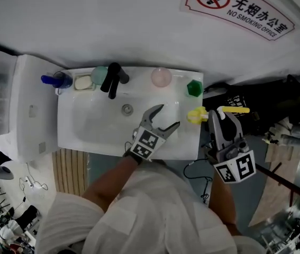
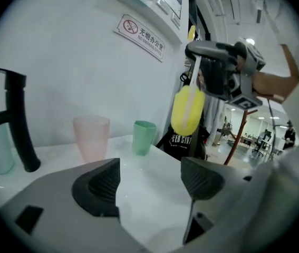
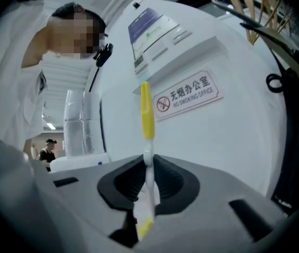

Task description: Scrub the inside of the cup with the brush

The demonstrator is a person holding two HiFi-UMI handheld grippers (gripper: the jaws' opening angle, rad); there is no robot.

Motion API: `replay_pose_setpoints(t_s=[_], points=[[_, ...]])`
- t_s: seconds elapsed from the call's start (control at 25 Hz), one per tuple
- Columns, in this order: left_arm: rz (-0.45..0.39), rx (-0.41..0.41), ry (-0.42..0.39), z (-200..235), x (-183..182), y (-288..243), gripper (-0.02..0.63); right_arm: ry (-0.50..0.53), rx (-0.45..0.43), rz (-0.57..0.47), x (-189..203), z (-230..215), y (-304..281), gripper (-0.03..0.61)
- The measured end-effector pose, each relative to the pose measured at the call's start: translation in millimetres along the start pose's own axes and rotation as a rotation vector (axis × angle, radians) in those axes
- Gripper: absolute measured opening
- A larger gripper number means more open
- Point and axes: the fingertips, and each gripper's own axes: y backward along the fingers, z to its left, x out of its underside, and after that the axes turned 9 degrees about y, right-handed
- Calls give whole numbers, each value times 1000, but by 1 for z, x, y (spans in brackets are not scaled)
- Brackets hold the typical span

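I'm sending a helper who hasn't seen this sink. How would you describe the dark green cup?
Start at the white sink under the no-smoking sign. Along its back ledge, go right past the black faucet and the pink cup. The green cup stands at the far right corner, the only dark green, faceted one.

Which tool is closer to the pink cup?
Left. The left tool hangs over the sink, just short of the pink cup; the right tool, holding the brush, is past the sink's right edge.
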Motion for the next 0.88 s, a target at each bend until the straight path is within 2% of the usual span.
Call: replay_pose_setpoints(t_s=[0.2, 0.28, 0.4, 0.48, 0.72, 0.88], points=[[-51, -60, 24, 32, -7, 71, 329, 20, -117, 144, 61, 53, -27, 38], [-86, -84, 34, 47, -17, 98, 258, 7, -153, 183, 79, 71, -38, 38], [-146, -152, 54, 74, -31, 140, 108, -5, -196, 224, 99, 96, -53, 38], [-175, -207, 63, 94, -37, 166, 75, -10, -216, 238, 105, 111, -62, 38], [-276, -337, 69, 141, -70, 248, 49, -14, -234, 177, 76, 138, -86, 38], [-358, -387, 16, 157, -104, 301, 46, 9, -202, 109, 35, 142, -91, 38]])
